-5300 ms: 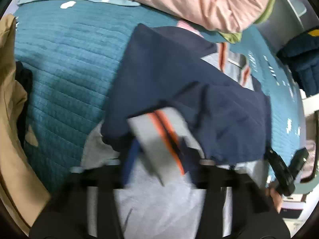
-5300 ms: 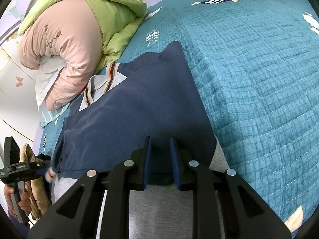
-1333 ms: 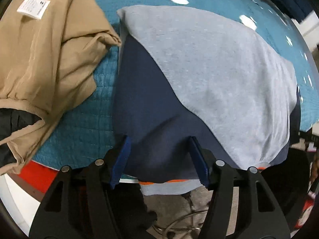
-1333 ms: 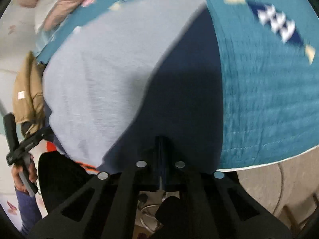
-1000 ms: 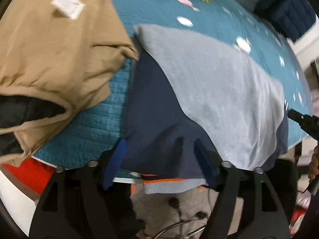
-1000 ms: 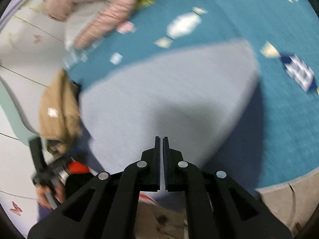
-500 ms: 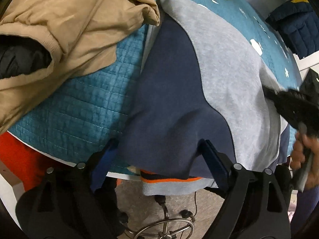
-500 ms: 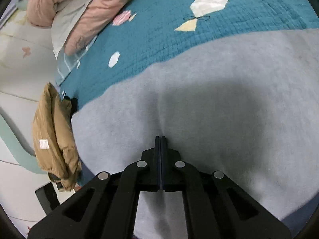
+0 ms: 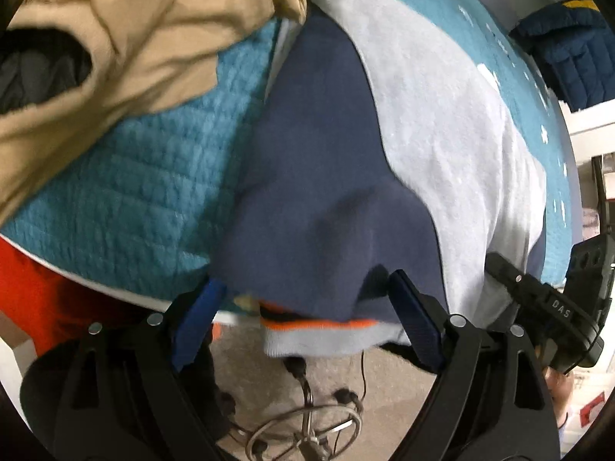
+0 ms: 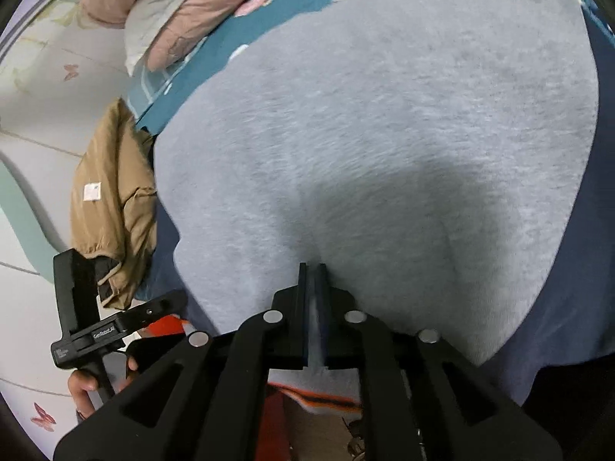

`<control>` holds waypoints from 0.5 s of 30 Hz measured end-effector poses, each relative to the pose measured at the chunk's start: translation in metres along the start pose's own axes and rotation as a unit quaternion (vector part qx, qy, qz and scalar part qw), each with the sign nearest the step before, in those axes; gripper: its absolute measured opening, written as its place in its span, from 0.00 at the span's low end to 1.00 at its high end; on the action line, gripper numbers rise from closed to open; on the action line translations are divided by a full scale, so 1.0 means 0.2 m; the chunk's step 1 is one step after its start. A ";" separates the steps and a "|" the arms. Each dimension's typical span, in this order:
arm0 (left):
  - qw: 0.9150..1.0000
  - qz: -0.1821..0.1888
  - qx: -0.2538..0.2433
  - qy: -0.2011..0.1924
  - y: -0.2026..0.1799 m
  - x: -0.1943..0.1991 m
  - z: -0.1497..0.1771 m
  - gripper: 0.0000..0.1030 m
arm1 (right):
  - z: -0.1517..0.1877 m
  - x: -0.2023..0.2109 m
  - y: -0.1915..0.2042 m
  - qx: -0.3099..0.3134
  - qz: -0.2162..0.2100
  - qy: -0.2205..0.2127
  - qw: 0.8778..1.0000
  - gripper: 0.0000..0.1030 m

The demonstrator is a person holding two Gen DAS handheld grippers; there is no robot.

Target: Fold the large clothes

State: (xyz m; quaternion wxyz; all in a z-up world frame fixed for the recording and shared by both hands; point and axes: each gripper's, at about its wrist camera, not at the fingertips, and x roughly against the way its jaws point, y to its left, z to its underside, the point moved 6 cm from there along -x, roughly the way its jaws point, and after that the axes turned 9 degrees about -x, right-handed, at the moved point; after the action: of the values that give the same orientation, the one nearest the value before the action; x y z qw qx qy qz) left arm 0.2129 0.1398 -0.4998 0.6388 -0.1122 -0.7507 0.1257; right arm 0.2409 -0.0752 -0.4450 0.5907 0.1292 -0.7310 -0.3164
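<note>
A large grey and navy sweatshirt [image 9: 434, 123] with an orange-striped hem [image 9: 315, 324] lies folded on the teal quilted bed [image 9: 127, 192], its near edge hanging over the bed's edge. My left gripper [image 9: 303, 292] is open, its jaws on either side of the navy near edge. My right gripper [image 10: 313, 269] is shut on a pinch of the grey fabric [image 10: 384, 134] at the near edge. The right gripper also shows in the left wrist view [image 9: 546, 307]; the left one shows in the right wrist view [image 10: 115, 322].
A tan jacket [image 9: 115, 38] lies bunched on the bed left of the sweatshirt, also in the right wrist view [image 10: 111, 199]. Pink bedding [image 10: 180, 11] sits at the bed's far end. A navy padded item [image 9: 569, 50] is at the right. A chair base [image 9: 307, 430] stands on the floor below.
My left gripper has moved in around the navy near edge, which now bunches up between its jaws. My right gripper has closed on the grey fabric and slid toward the near edge.
</note>
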 end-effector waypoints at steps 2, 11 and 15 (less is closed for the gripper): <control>1.000 0.003 0.003 0.004 -0.01 -0.01 0.02 0.84 | 0.04 -0.01 0.05 0.030 0.006 -0.005 1.000 0.12; 1.000 0.012 0.028 0.004 0.06 0.03 0.05 0.38 | 0.15 -0.01 0.16 0.102 0.030 -0.021 0.994 0.34; 0.999 0.007 0.036 0.003 0.06 0.02 0.05 0.32 | 0.22 -0.02 0.26 0.140 0.033 -0.039 0.989 0.41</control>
State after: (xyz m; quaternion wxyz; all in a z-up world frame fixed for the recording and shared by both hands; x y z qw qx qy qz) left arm 0.2017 0.1525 -0.5011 0.6436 -0.0945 -0.7432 0.1569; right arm 0.2100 -0.0187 -0.4209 0.5479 0.1741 -0.7944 -0.1959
